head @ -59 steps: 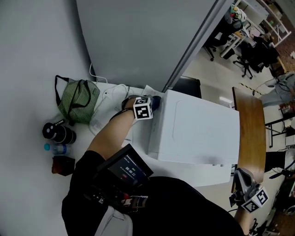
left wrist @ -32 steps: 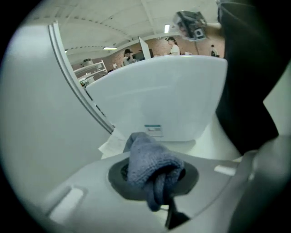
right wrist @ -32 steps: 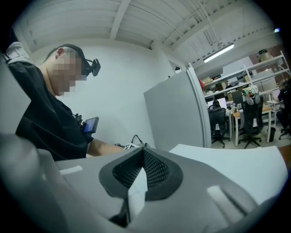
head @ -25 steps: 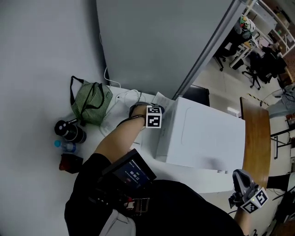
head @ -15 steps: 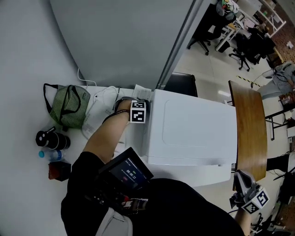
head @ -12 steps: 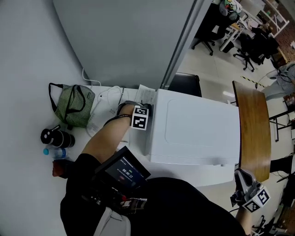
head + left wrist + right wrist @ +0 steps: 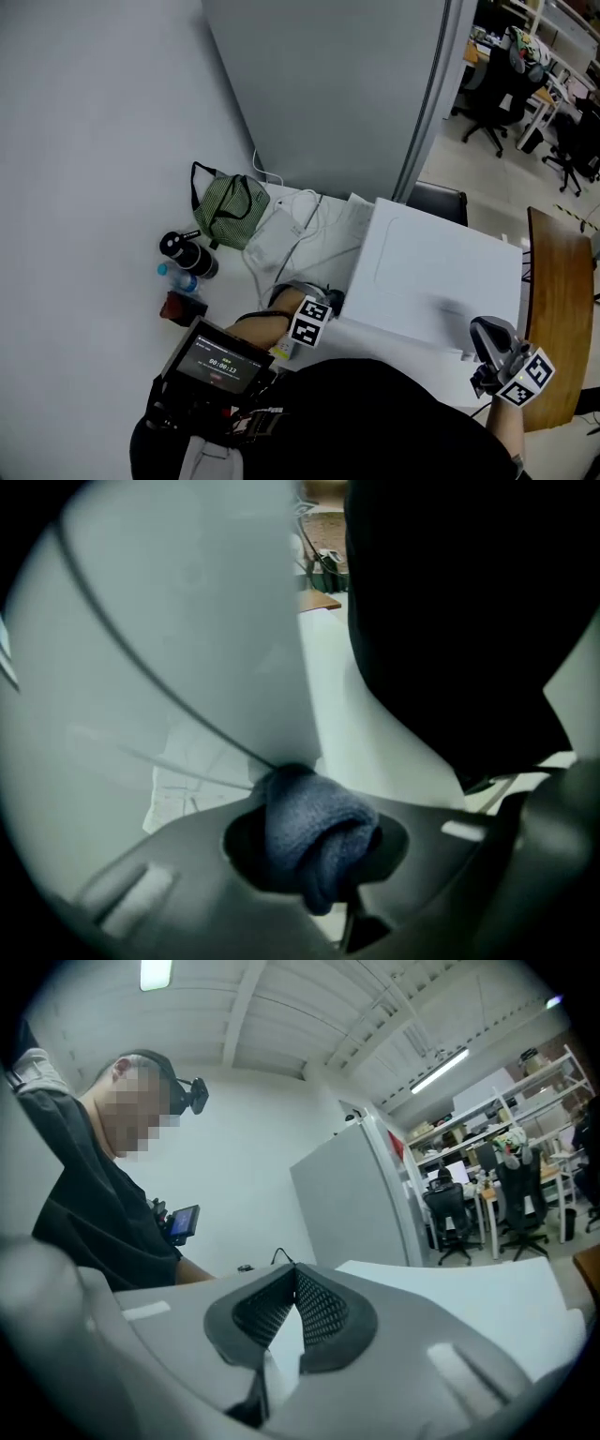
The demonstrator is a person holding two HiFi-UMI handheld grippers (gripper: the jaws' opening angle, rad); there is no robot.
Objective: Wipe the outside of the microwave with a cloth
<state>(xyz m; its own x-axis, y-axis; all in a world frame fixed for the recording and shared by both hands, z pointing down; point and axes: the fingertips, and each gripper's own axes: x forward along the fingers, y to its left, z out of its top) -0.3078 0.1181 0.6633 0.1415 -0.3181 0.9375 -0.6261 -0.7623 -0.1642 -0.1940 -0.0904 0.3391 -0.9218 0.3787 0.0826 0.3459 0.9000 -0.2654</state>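
Observation:
The white microwave [image 7: 441, 272] stands on a white table, seen from above in the head view. My left gripper [image 7: 326, 302] is at its near left corner, shut on a bunched blue cloth [image 7: 314, 836]. In the left gripper view the cloth presses against the microwave's white side wall [image 7: 187, 649]. My right gripper [image 7: 489, 349] hangs by the microwave's front right corner. Its jaws are shut with nothing between them [image 7: 293, 1277], and the microwave's top [image 7: 450, 1297] lies just beyond.
Left of the microwave lie a green striped bag [image 7: 230, 208], a black flask [image 7: 187, 255], a small water bottle [image 7: 176, 277], a dark red box [image 7: 181, 307], and white cables on papers [image 7: 295, 225]. A wooden table [image 7: 562, 319] is at right, office chairs [image 7: 497, 84] beyond.
My left gripper has slid the cloth along the microwave's left side from the far back corner toward the near front corner. The right gripper has stayed by the front right corner.

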